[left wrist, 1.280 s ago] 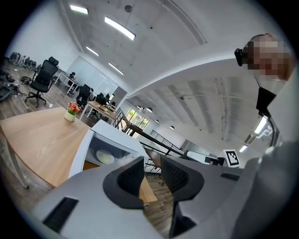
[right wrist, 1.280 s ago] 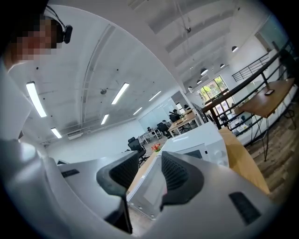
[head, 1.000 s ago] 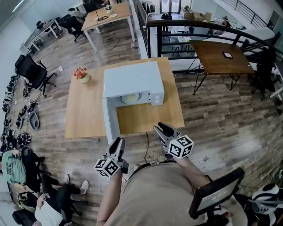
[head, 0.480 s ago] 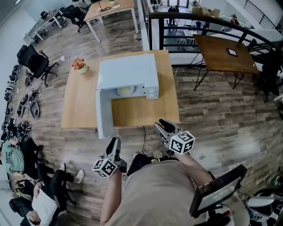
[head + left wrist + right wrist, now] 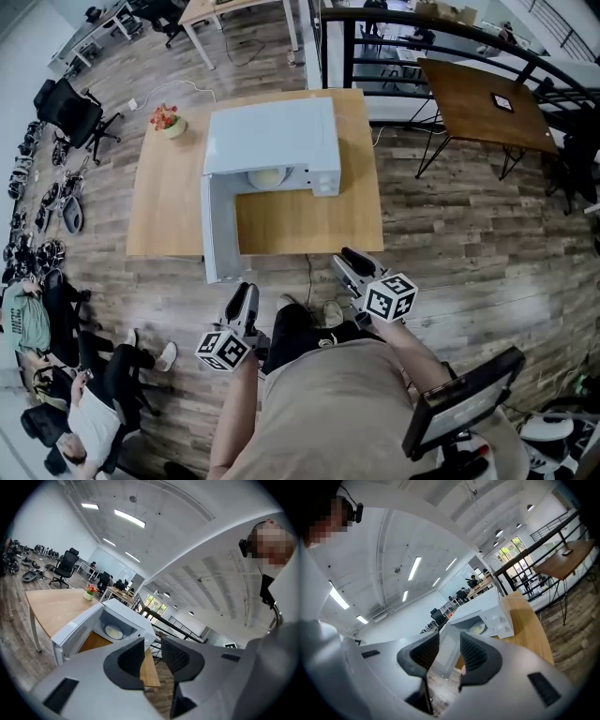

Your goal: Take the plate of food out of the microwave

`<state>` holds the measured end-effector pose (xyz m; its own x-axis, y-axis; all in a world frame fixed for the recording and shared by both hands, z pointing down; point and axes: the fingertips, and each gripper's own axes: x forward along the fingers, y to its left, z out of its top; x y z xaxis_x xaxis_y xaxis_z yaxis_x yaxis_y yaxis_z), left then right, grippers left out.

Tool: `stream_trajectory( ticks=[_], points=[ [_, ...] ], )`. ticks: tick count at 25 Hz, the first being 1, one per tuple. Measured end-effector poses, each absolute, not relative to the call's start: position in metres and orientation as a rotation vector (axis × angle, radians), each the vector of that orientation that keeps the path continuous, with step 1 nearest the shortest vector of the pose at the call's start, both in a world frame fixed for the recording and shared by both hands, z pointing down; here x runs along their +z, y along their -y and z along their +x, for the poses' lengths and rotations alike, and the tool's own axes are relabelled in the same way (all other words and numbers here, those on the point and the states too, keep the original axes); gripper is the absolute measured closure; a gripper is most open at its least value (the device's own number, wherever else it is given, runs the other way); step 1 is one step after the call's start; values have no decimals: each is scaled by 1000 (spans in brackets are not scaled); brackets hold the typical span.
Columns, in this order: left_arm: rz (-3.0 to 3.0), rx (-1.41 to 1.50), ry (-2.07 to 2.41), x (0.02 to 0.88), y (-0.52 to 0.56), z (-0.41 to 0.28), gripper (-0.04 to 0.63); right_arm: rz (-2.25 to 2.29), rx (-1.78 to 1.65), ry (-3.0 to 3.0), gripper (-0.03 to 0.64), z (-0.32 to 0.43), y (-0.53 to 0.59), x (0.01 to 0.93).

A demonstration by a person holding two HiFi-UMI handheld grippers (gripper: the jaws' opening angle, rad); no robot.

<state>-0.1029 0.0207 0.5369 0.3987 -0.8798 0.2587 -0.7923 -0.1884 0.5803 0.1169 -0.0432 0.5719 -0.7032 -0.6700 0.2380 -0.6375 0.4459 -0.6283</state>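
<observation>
A white microwave [image 5: 272, 141] stands on a wooden table [image 5: 309, 220] with its door [image 5: 217, 230] swung open to the left. The plate of pale food [image 5: 267, 177] sits inside the cavity, and shows too as the plate [image 5: 114, 631] in the left gripper view and the plate [image 5: 477, 629] in the right gripper view. My left gripper [image 5: 246, 292] hovers off the table's front edge, just below the door. My right gripper [image 5: 349, 259] is at the front edge further right. Both the left gripper [image 5: 152, 649] and the right gripper [image 5: 450, 645] stand open with nothing between their jaws.
A pot of flowers [image 5: 167, 120] stands at the table's far left corner. A dark table [image 5: 483, 103] and a black railing [image 5: 394, 28] lie to the right and behind. Office chairs [image 5: 70, 112] and a seated person [image 5: 94, 422] are at the left. A cable [image 5: 309, 281] hangs off the table front.
The head view has shifted, so table and microwave sit a little higher in the frame. Both grippers keep their places by the table's front edge, with their jaws as before.
</observation>
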Motion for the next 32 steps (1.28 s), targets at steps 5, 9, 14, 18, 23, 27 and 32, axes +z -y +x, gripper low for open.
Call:
stream_trajectory(
  ticks=[5, 9, 14, 18, 23, 27, 32],
  points=[
    [2005, -163, 1407, 540, -2, -117, 482, -1200, -1192, -2629, 474, 94, 64, 589],
    [2005, -161, 1396, 540, 25, -145, 482, -1222, -1189, -2658, 474, 61, 91, 587],
    [2055, -177, 1343, 531, 65, -170, 481, -1274, -1241, -2611, 474, 28, 133, 589],
    [2090, -197, 1307, 529, 89, -185, 482, -1322, -1258, -2560, 474, 10, 166, 591],
    [2130, -207, 1272, 525, 116, -206, 481, -1368, -1333, -2503, 474, -18, 197, 613],
    [2156, -193, 1251, 527, 130, -218, 482, -1442, -1391, -2445, 474, -32, 220, 657],
    [2144, -148, 1255, 539, 144, -215, 482, -1481, -1429, -2441, 474, -51, 250, 715]
  ],
)
